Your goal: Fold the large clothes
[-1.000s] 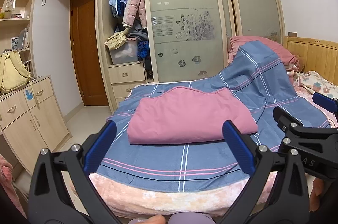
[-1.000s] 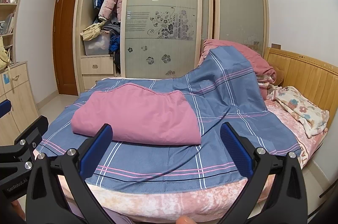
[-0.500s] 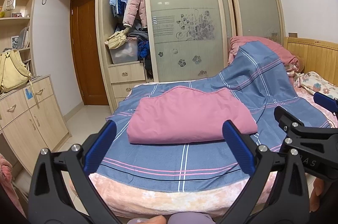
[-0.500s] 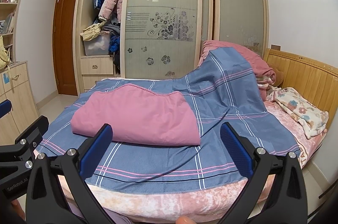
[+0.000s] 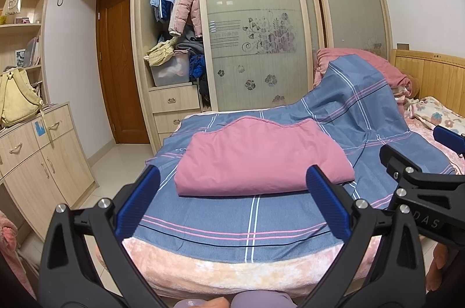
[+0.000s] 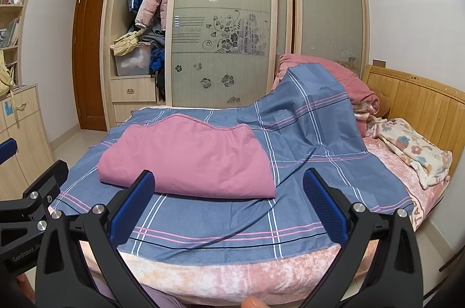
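garment: pink soft-cloth piece folded into a flat rectangle (image 5: 261, 157), lying on the blue plaid sheet (image 5: 232, 223), in the near-middle part of the bed; wavy far edge, straight near fold facing the grippers. Whether it is a large garment or a thin quilt, cannot tell.
why there: sheet spread flat gives a wide smooth work surface, so the fold sits square and reachable from the bed's foot edge.
left gripper: black frame with blue-padded fingers (image 5: 231, 202), jaws spread wide, nothing between them; held short of the bed edge, well apart from the pink piece.
right gripper: same build (image 6: 226, 200), jaws wide, empty; also held back over the foot edge, just beside the left one, whose black body shows at the right wrist view's left margin.
why held so: both back and apart reads as hands-off, either fold finished or pausing before another half-fold; judgement only.
task progress: looks late or done, edges roughly aligned, no loose sleeve showing.
sheet far side: blue plaid rises up over a heap of pink bedding (image 6: 334, 75) near the wooden headboard (image 6: 421, 104); keeps that pile out of the folding zone.
clutter: floral blanket (image 6: 412, 151) bunched at the right side of the bed, clear of the pink piece.
background: open wardrobe with hanging jackets (image 5: 180, 8), not involved.
risk: the near fold is thick; a one-sided pinch may drag the top layer only.
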The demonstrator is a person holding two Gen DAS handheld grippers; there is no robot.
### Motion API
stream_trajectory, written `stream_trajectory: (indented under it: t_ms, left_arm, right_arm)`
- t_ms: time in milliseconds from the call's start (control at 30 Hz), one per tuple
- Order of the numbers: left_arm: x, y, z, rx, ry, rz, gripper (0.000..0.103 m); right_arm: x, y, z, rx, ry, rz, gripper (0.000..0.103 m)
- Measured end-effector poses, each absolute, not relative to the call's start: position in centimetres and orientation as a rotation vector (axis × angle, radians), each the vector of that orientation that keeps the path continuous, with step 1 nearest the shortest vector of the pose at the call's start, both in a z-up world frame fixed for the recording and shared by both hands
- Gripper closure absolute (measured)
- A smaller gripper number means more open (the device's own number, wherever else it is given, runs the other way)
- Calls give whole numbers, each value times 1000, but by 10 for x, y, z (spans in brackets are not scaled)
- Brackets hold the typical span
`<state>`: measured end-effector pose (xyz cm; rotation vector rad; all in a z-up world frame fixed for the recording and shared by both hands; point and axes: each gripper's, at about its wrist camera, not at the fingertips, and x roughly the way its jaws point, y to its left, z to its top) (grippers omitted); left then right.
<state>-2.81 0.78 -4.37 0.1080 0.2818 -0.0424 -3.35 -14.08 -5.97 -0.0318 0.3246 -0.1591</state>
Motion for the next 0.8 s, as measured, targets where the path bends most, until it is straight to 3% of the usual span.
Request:
stream_trajectory:
  t_ms: [800]
  left_arm:
    - [-25,1,-55,98,287,-54,2]
  right_arm:
    - [-37,-138,-61,-36,324,-172,1]
